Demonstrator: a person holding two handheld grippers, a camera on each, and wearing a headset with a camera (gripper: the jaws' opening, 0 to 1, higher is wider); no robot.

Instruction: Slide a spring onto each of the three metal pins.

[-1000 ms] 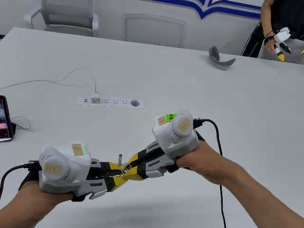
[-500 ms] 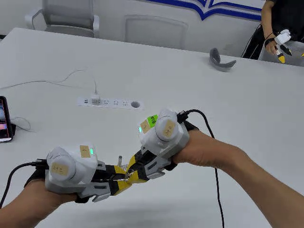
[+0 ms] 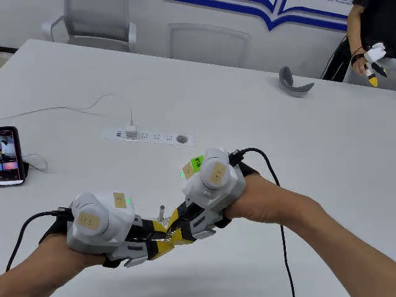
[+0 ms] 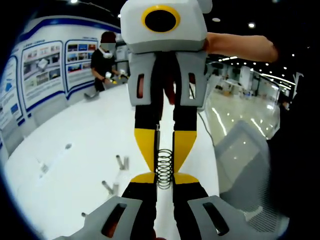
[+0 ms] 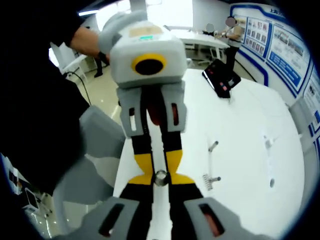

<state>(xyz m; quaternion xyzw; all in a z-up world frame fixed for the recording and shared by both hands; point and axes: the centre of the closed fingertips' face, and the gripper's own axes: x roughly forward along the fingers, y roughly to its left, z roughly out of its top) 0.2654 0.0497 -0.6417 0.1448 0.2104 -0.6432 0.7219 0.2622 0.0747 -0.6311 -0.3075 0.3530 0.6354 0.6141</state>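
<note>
Tip to tip above the near side of the white desk (image 3: 247,111): my left gripper (image 3: 162,237), fingers closed on a coiled steel spring (image 4: 164,169); my right gripper (image 3: 174,226), fingers closed on a thin metal pin (image 4: 157,137).

The right tool (image 3: 174,229) is rolling leftward and drawing in toward the left tool (image 3: 161,237), its body sitting lower and nearer than a second ago; the two sets of tips are closing up, bringing the spring (image 4: 164,169) against the pin (image 5: 160,176) in the left tool's grip
</note>
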